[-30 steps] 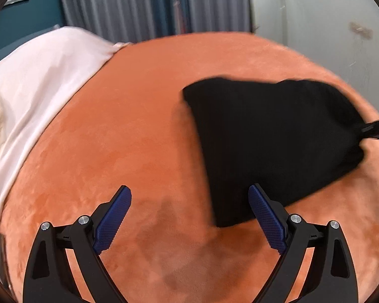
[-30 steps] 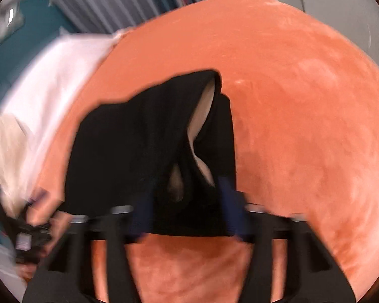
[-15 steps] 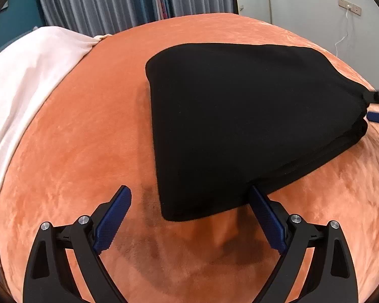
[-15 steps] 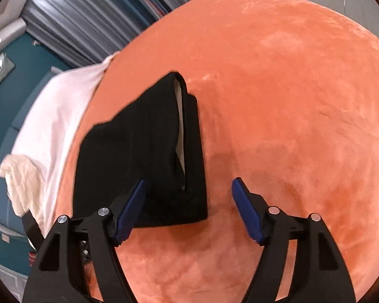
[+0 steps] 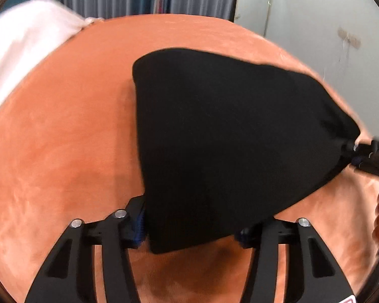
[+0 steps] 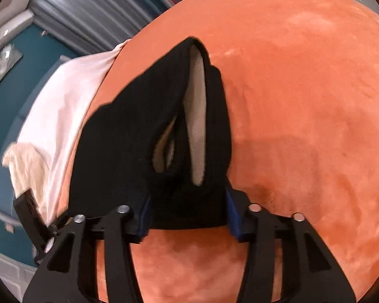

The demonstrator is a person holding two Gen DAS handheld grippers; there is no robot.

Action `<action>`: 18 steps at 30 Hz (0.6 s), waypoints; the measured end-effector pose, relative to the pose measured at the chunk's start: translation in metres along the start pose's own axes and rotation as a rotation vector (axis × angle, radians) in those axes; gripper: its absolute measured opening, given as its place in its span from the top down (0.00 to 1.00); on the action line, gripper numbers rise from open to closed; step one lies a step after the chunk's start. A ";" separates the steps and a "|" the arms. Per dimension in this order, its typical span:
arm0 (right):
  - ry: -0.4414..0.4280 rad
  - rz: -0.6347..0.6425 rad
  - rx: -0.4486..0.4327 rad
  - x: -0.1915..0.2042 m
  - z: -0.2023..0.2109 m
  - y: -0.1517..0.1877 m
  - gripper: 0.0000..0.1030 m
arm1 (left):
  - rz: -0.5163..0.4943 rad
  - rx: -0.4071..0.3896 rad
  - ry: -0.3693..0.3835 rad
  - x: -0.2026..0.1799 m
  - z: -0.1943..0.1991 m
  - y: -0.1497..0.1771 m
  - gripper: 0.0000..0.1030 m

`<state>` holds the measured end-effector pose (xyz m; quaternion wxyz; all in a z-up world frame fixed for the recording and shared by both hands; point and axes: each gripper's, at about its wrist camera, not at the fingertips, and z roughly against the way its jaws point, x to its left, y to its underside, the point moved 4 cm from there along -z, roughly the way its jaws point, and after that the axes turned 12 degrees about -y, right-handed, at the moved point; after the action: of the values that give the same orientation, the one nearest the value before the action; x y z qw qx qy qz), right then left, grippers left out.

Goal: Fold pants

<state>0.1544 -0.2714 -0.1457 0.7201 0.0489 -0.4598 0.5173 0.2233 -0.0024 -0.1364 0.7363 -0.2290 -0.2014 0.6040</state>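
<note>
With both the left gripper (image 5: 192,229) and right gripper (image 6: 188,214) clamped on the folded pants (image 5: 227,139), you're mid-carry; next, lay them flat on the bed (image 5: 63,139).

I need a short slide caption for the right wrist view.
Right tool grips one end of the folded black pants above the orange blanket.

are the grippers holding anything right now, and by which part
Both hold the folded black pants: left gripper on one near corner, right gripper on the other end's edge.
</note>
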 end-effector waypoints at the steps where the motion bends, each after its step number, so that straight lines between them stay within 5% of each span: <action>1: -0.007 0.004 -0.005 0.005 0.004 -0.002 0.70 | -0.001 -0.011 0.006 0.003 0.005 -0.001 0.69; 3: -0.071 -0.008 -0.033 0.020 0.024 -0.005 0.72 | -0.007 -0.031 0.018 0.006 0.020 0.000 0.81; 5: -0.138 -0.003 -0.049 0.033 0.047 0.000 0.72 | -0.011 -0.061 0.061 0.011 0.044 0.006 0.82; 8: -0.077 0.004 -0.006 0.017 0.054 0.023 0.70 | -0.038 -0.013 0.136 0.007 0.057 0.020 0.78; 10: -0.011 -0.039 0.058 -0.018 0.039 0.045 0.55 | -0.067 0.024 0.094 0.002 0.053 0.031 0.76; 12: -0.076 -0.093 -0.010 -0.025 0.054 0.051 0.49 | -0.077 0.002 0.066 0.003 0.060 0.033 0.75; 15: 0.086 0.027 -0.180 -0.002 0.098 0.048 0.53 | -0.061 -0.139 0.049 0.014 0.099 0.021 0.71; 18: 0.223 0.282 -0.258 0.057 0.112 0.038 0.73 | -0.020 -0.213 0.010 0.017 0.111 0.011 0.60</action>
<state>0.0587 -0.2753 -0.0565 0.6875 -0.1658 -0.4418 0.5520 0.1543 0.0268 -0.0517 0.7148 -0.3070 -0.2631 0.5706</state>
